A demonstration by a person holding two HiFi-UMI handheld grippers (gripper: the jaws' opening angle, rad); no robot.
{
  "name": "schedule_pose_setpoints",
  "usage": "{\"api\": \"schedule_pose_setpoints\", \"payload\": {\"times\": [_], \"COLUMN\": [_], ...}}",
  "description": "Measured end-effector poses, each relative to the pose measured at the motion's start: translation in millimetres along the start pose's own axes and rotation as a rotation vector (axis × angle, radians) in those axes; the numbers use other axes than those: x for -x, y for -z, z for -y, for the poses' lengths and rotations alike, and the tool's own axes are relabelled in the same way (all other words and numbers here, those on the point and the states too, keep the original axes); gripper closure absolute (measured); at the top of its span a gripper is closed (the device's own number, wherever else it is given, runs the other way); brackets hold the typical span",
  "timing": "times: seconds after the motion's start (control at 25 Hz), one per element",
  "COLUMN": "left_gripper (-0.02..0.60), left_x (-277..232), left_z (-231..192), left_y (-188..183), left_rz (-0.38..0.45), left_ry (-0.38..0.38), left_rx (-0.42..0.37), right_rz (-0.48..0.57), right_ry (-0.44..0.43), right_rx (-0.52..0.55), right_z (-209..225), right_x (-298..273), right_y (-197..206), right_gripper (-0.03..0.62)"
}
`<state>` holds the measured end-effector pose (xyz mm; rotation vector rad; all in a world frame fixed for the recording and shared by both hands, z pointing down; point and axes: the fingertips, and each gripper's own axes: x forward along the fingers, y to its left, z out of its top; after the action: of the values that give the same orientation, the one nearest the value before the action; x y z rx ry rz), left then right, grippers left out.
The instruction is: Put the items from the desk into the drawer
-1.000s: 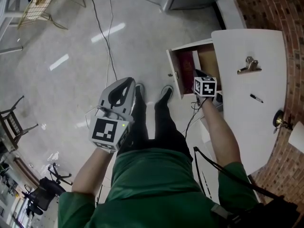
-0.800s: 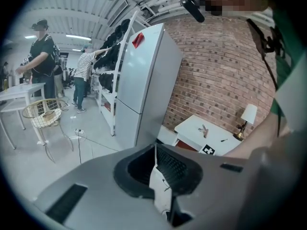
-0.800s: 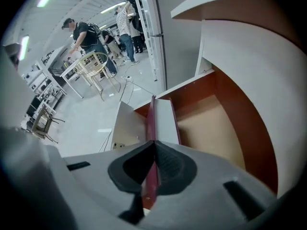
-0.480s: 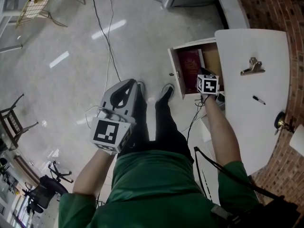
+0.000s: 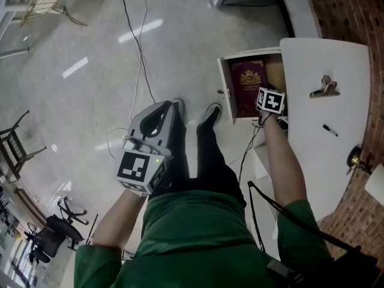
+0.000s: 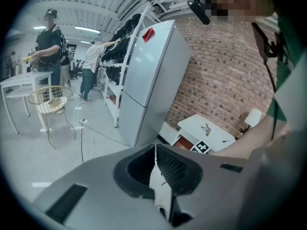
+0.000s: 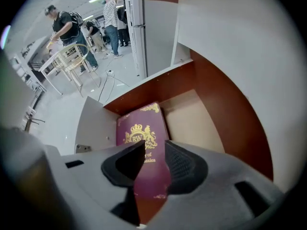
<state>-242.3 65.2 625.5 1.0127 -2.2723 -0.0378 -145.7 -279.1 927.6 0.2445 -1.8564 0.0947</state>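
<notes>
The drawer (image 5: 226, 84) under the white desk (image 5: 336, 161) stands pulled out. A maroon booklet with a gold crest (image 5: 247, 89) lies flat inside it. My right gripper (image 5: 267, 98) hangs over the drawer's near end, pointing steeply down. Its jaws have just been opening and now stand apart. In the right gripper view the booklet (image 7: 141, 133) shows through the gap of the right gripper (image 7: 154, 152), and the pads do not press on it. My left gripper (image 5: 161, 110) is shut and empty over the floor, beside the person's legs. A binder clip (image 5: 324, 87) and a black pen (image 5: 330, 130) lie on the desk.
A small brass object (image 5: 355, 158) and a white thing (image 5: 376, 185) sit at the desk's right edge by the brick wall. Cables trail over the floor (image 5: 138, 47). In the left gripper view a fridge (image 6: 151, 75) stands beyond the desk (image 6: 206, 128), and people stand far off.
The right gripper has drawn back toward the drawer's near end and sunk a little. More of the booklet's cover now shows, lying flat in the drawer. The left gripper has dropped slightly.
</notes>
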Motion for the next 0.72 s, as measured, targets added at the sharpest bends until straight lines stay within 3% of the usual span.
{"api": "schedule_pose_setpoints", "payload": {"times": [0.12, 0.36, 0.6, 0.72], "left_gripper": [0.571, 0.571, 0.571, 0.571], "left_x": [1.1, 6.4, 13.5, 17.0], "left_z": [2.4, 6.0, 12.7, 14.3], "left_y": [-1.1, -22.1, -46.7, -68.3], "left_rz": [0.003, 0.038, 0.065, 0.127], "left_ry": [0.006, 0.019, 0.019, 0.029], "left_rx": [0.001, -0.021, -0.008, -0.049], "right_rz": [0.016, 0.095, 0.298, 0.435], "right_ry": [-0.011, -0.098, -0.171, -0.187], "right_rx": [0.007, 0.005, 0.070, 0.117], "right_z": [-14.2, -48.5, -92.9, -107.0], "right_x": [7.5, 38.7, 121.3, 176.7], "right_y": [-1.5, -20.5, -54.7, -89.9], "right_gripper": [0.461, 0.503, 0.526, 0.537]}}
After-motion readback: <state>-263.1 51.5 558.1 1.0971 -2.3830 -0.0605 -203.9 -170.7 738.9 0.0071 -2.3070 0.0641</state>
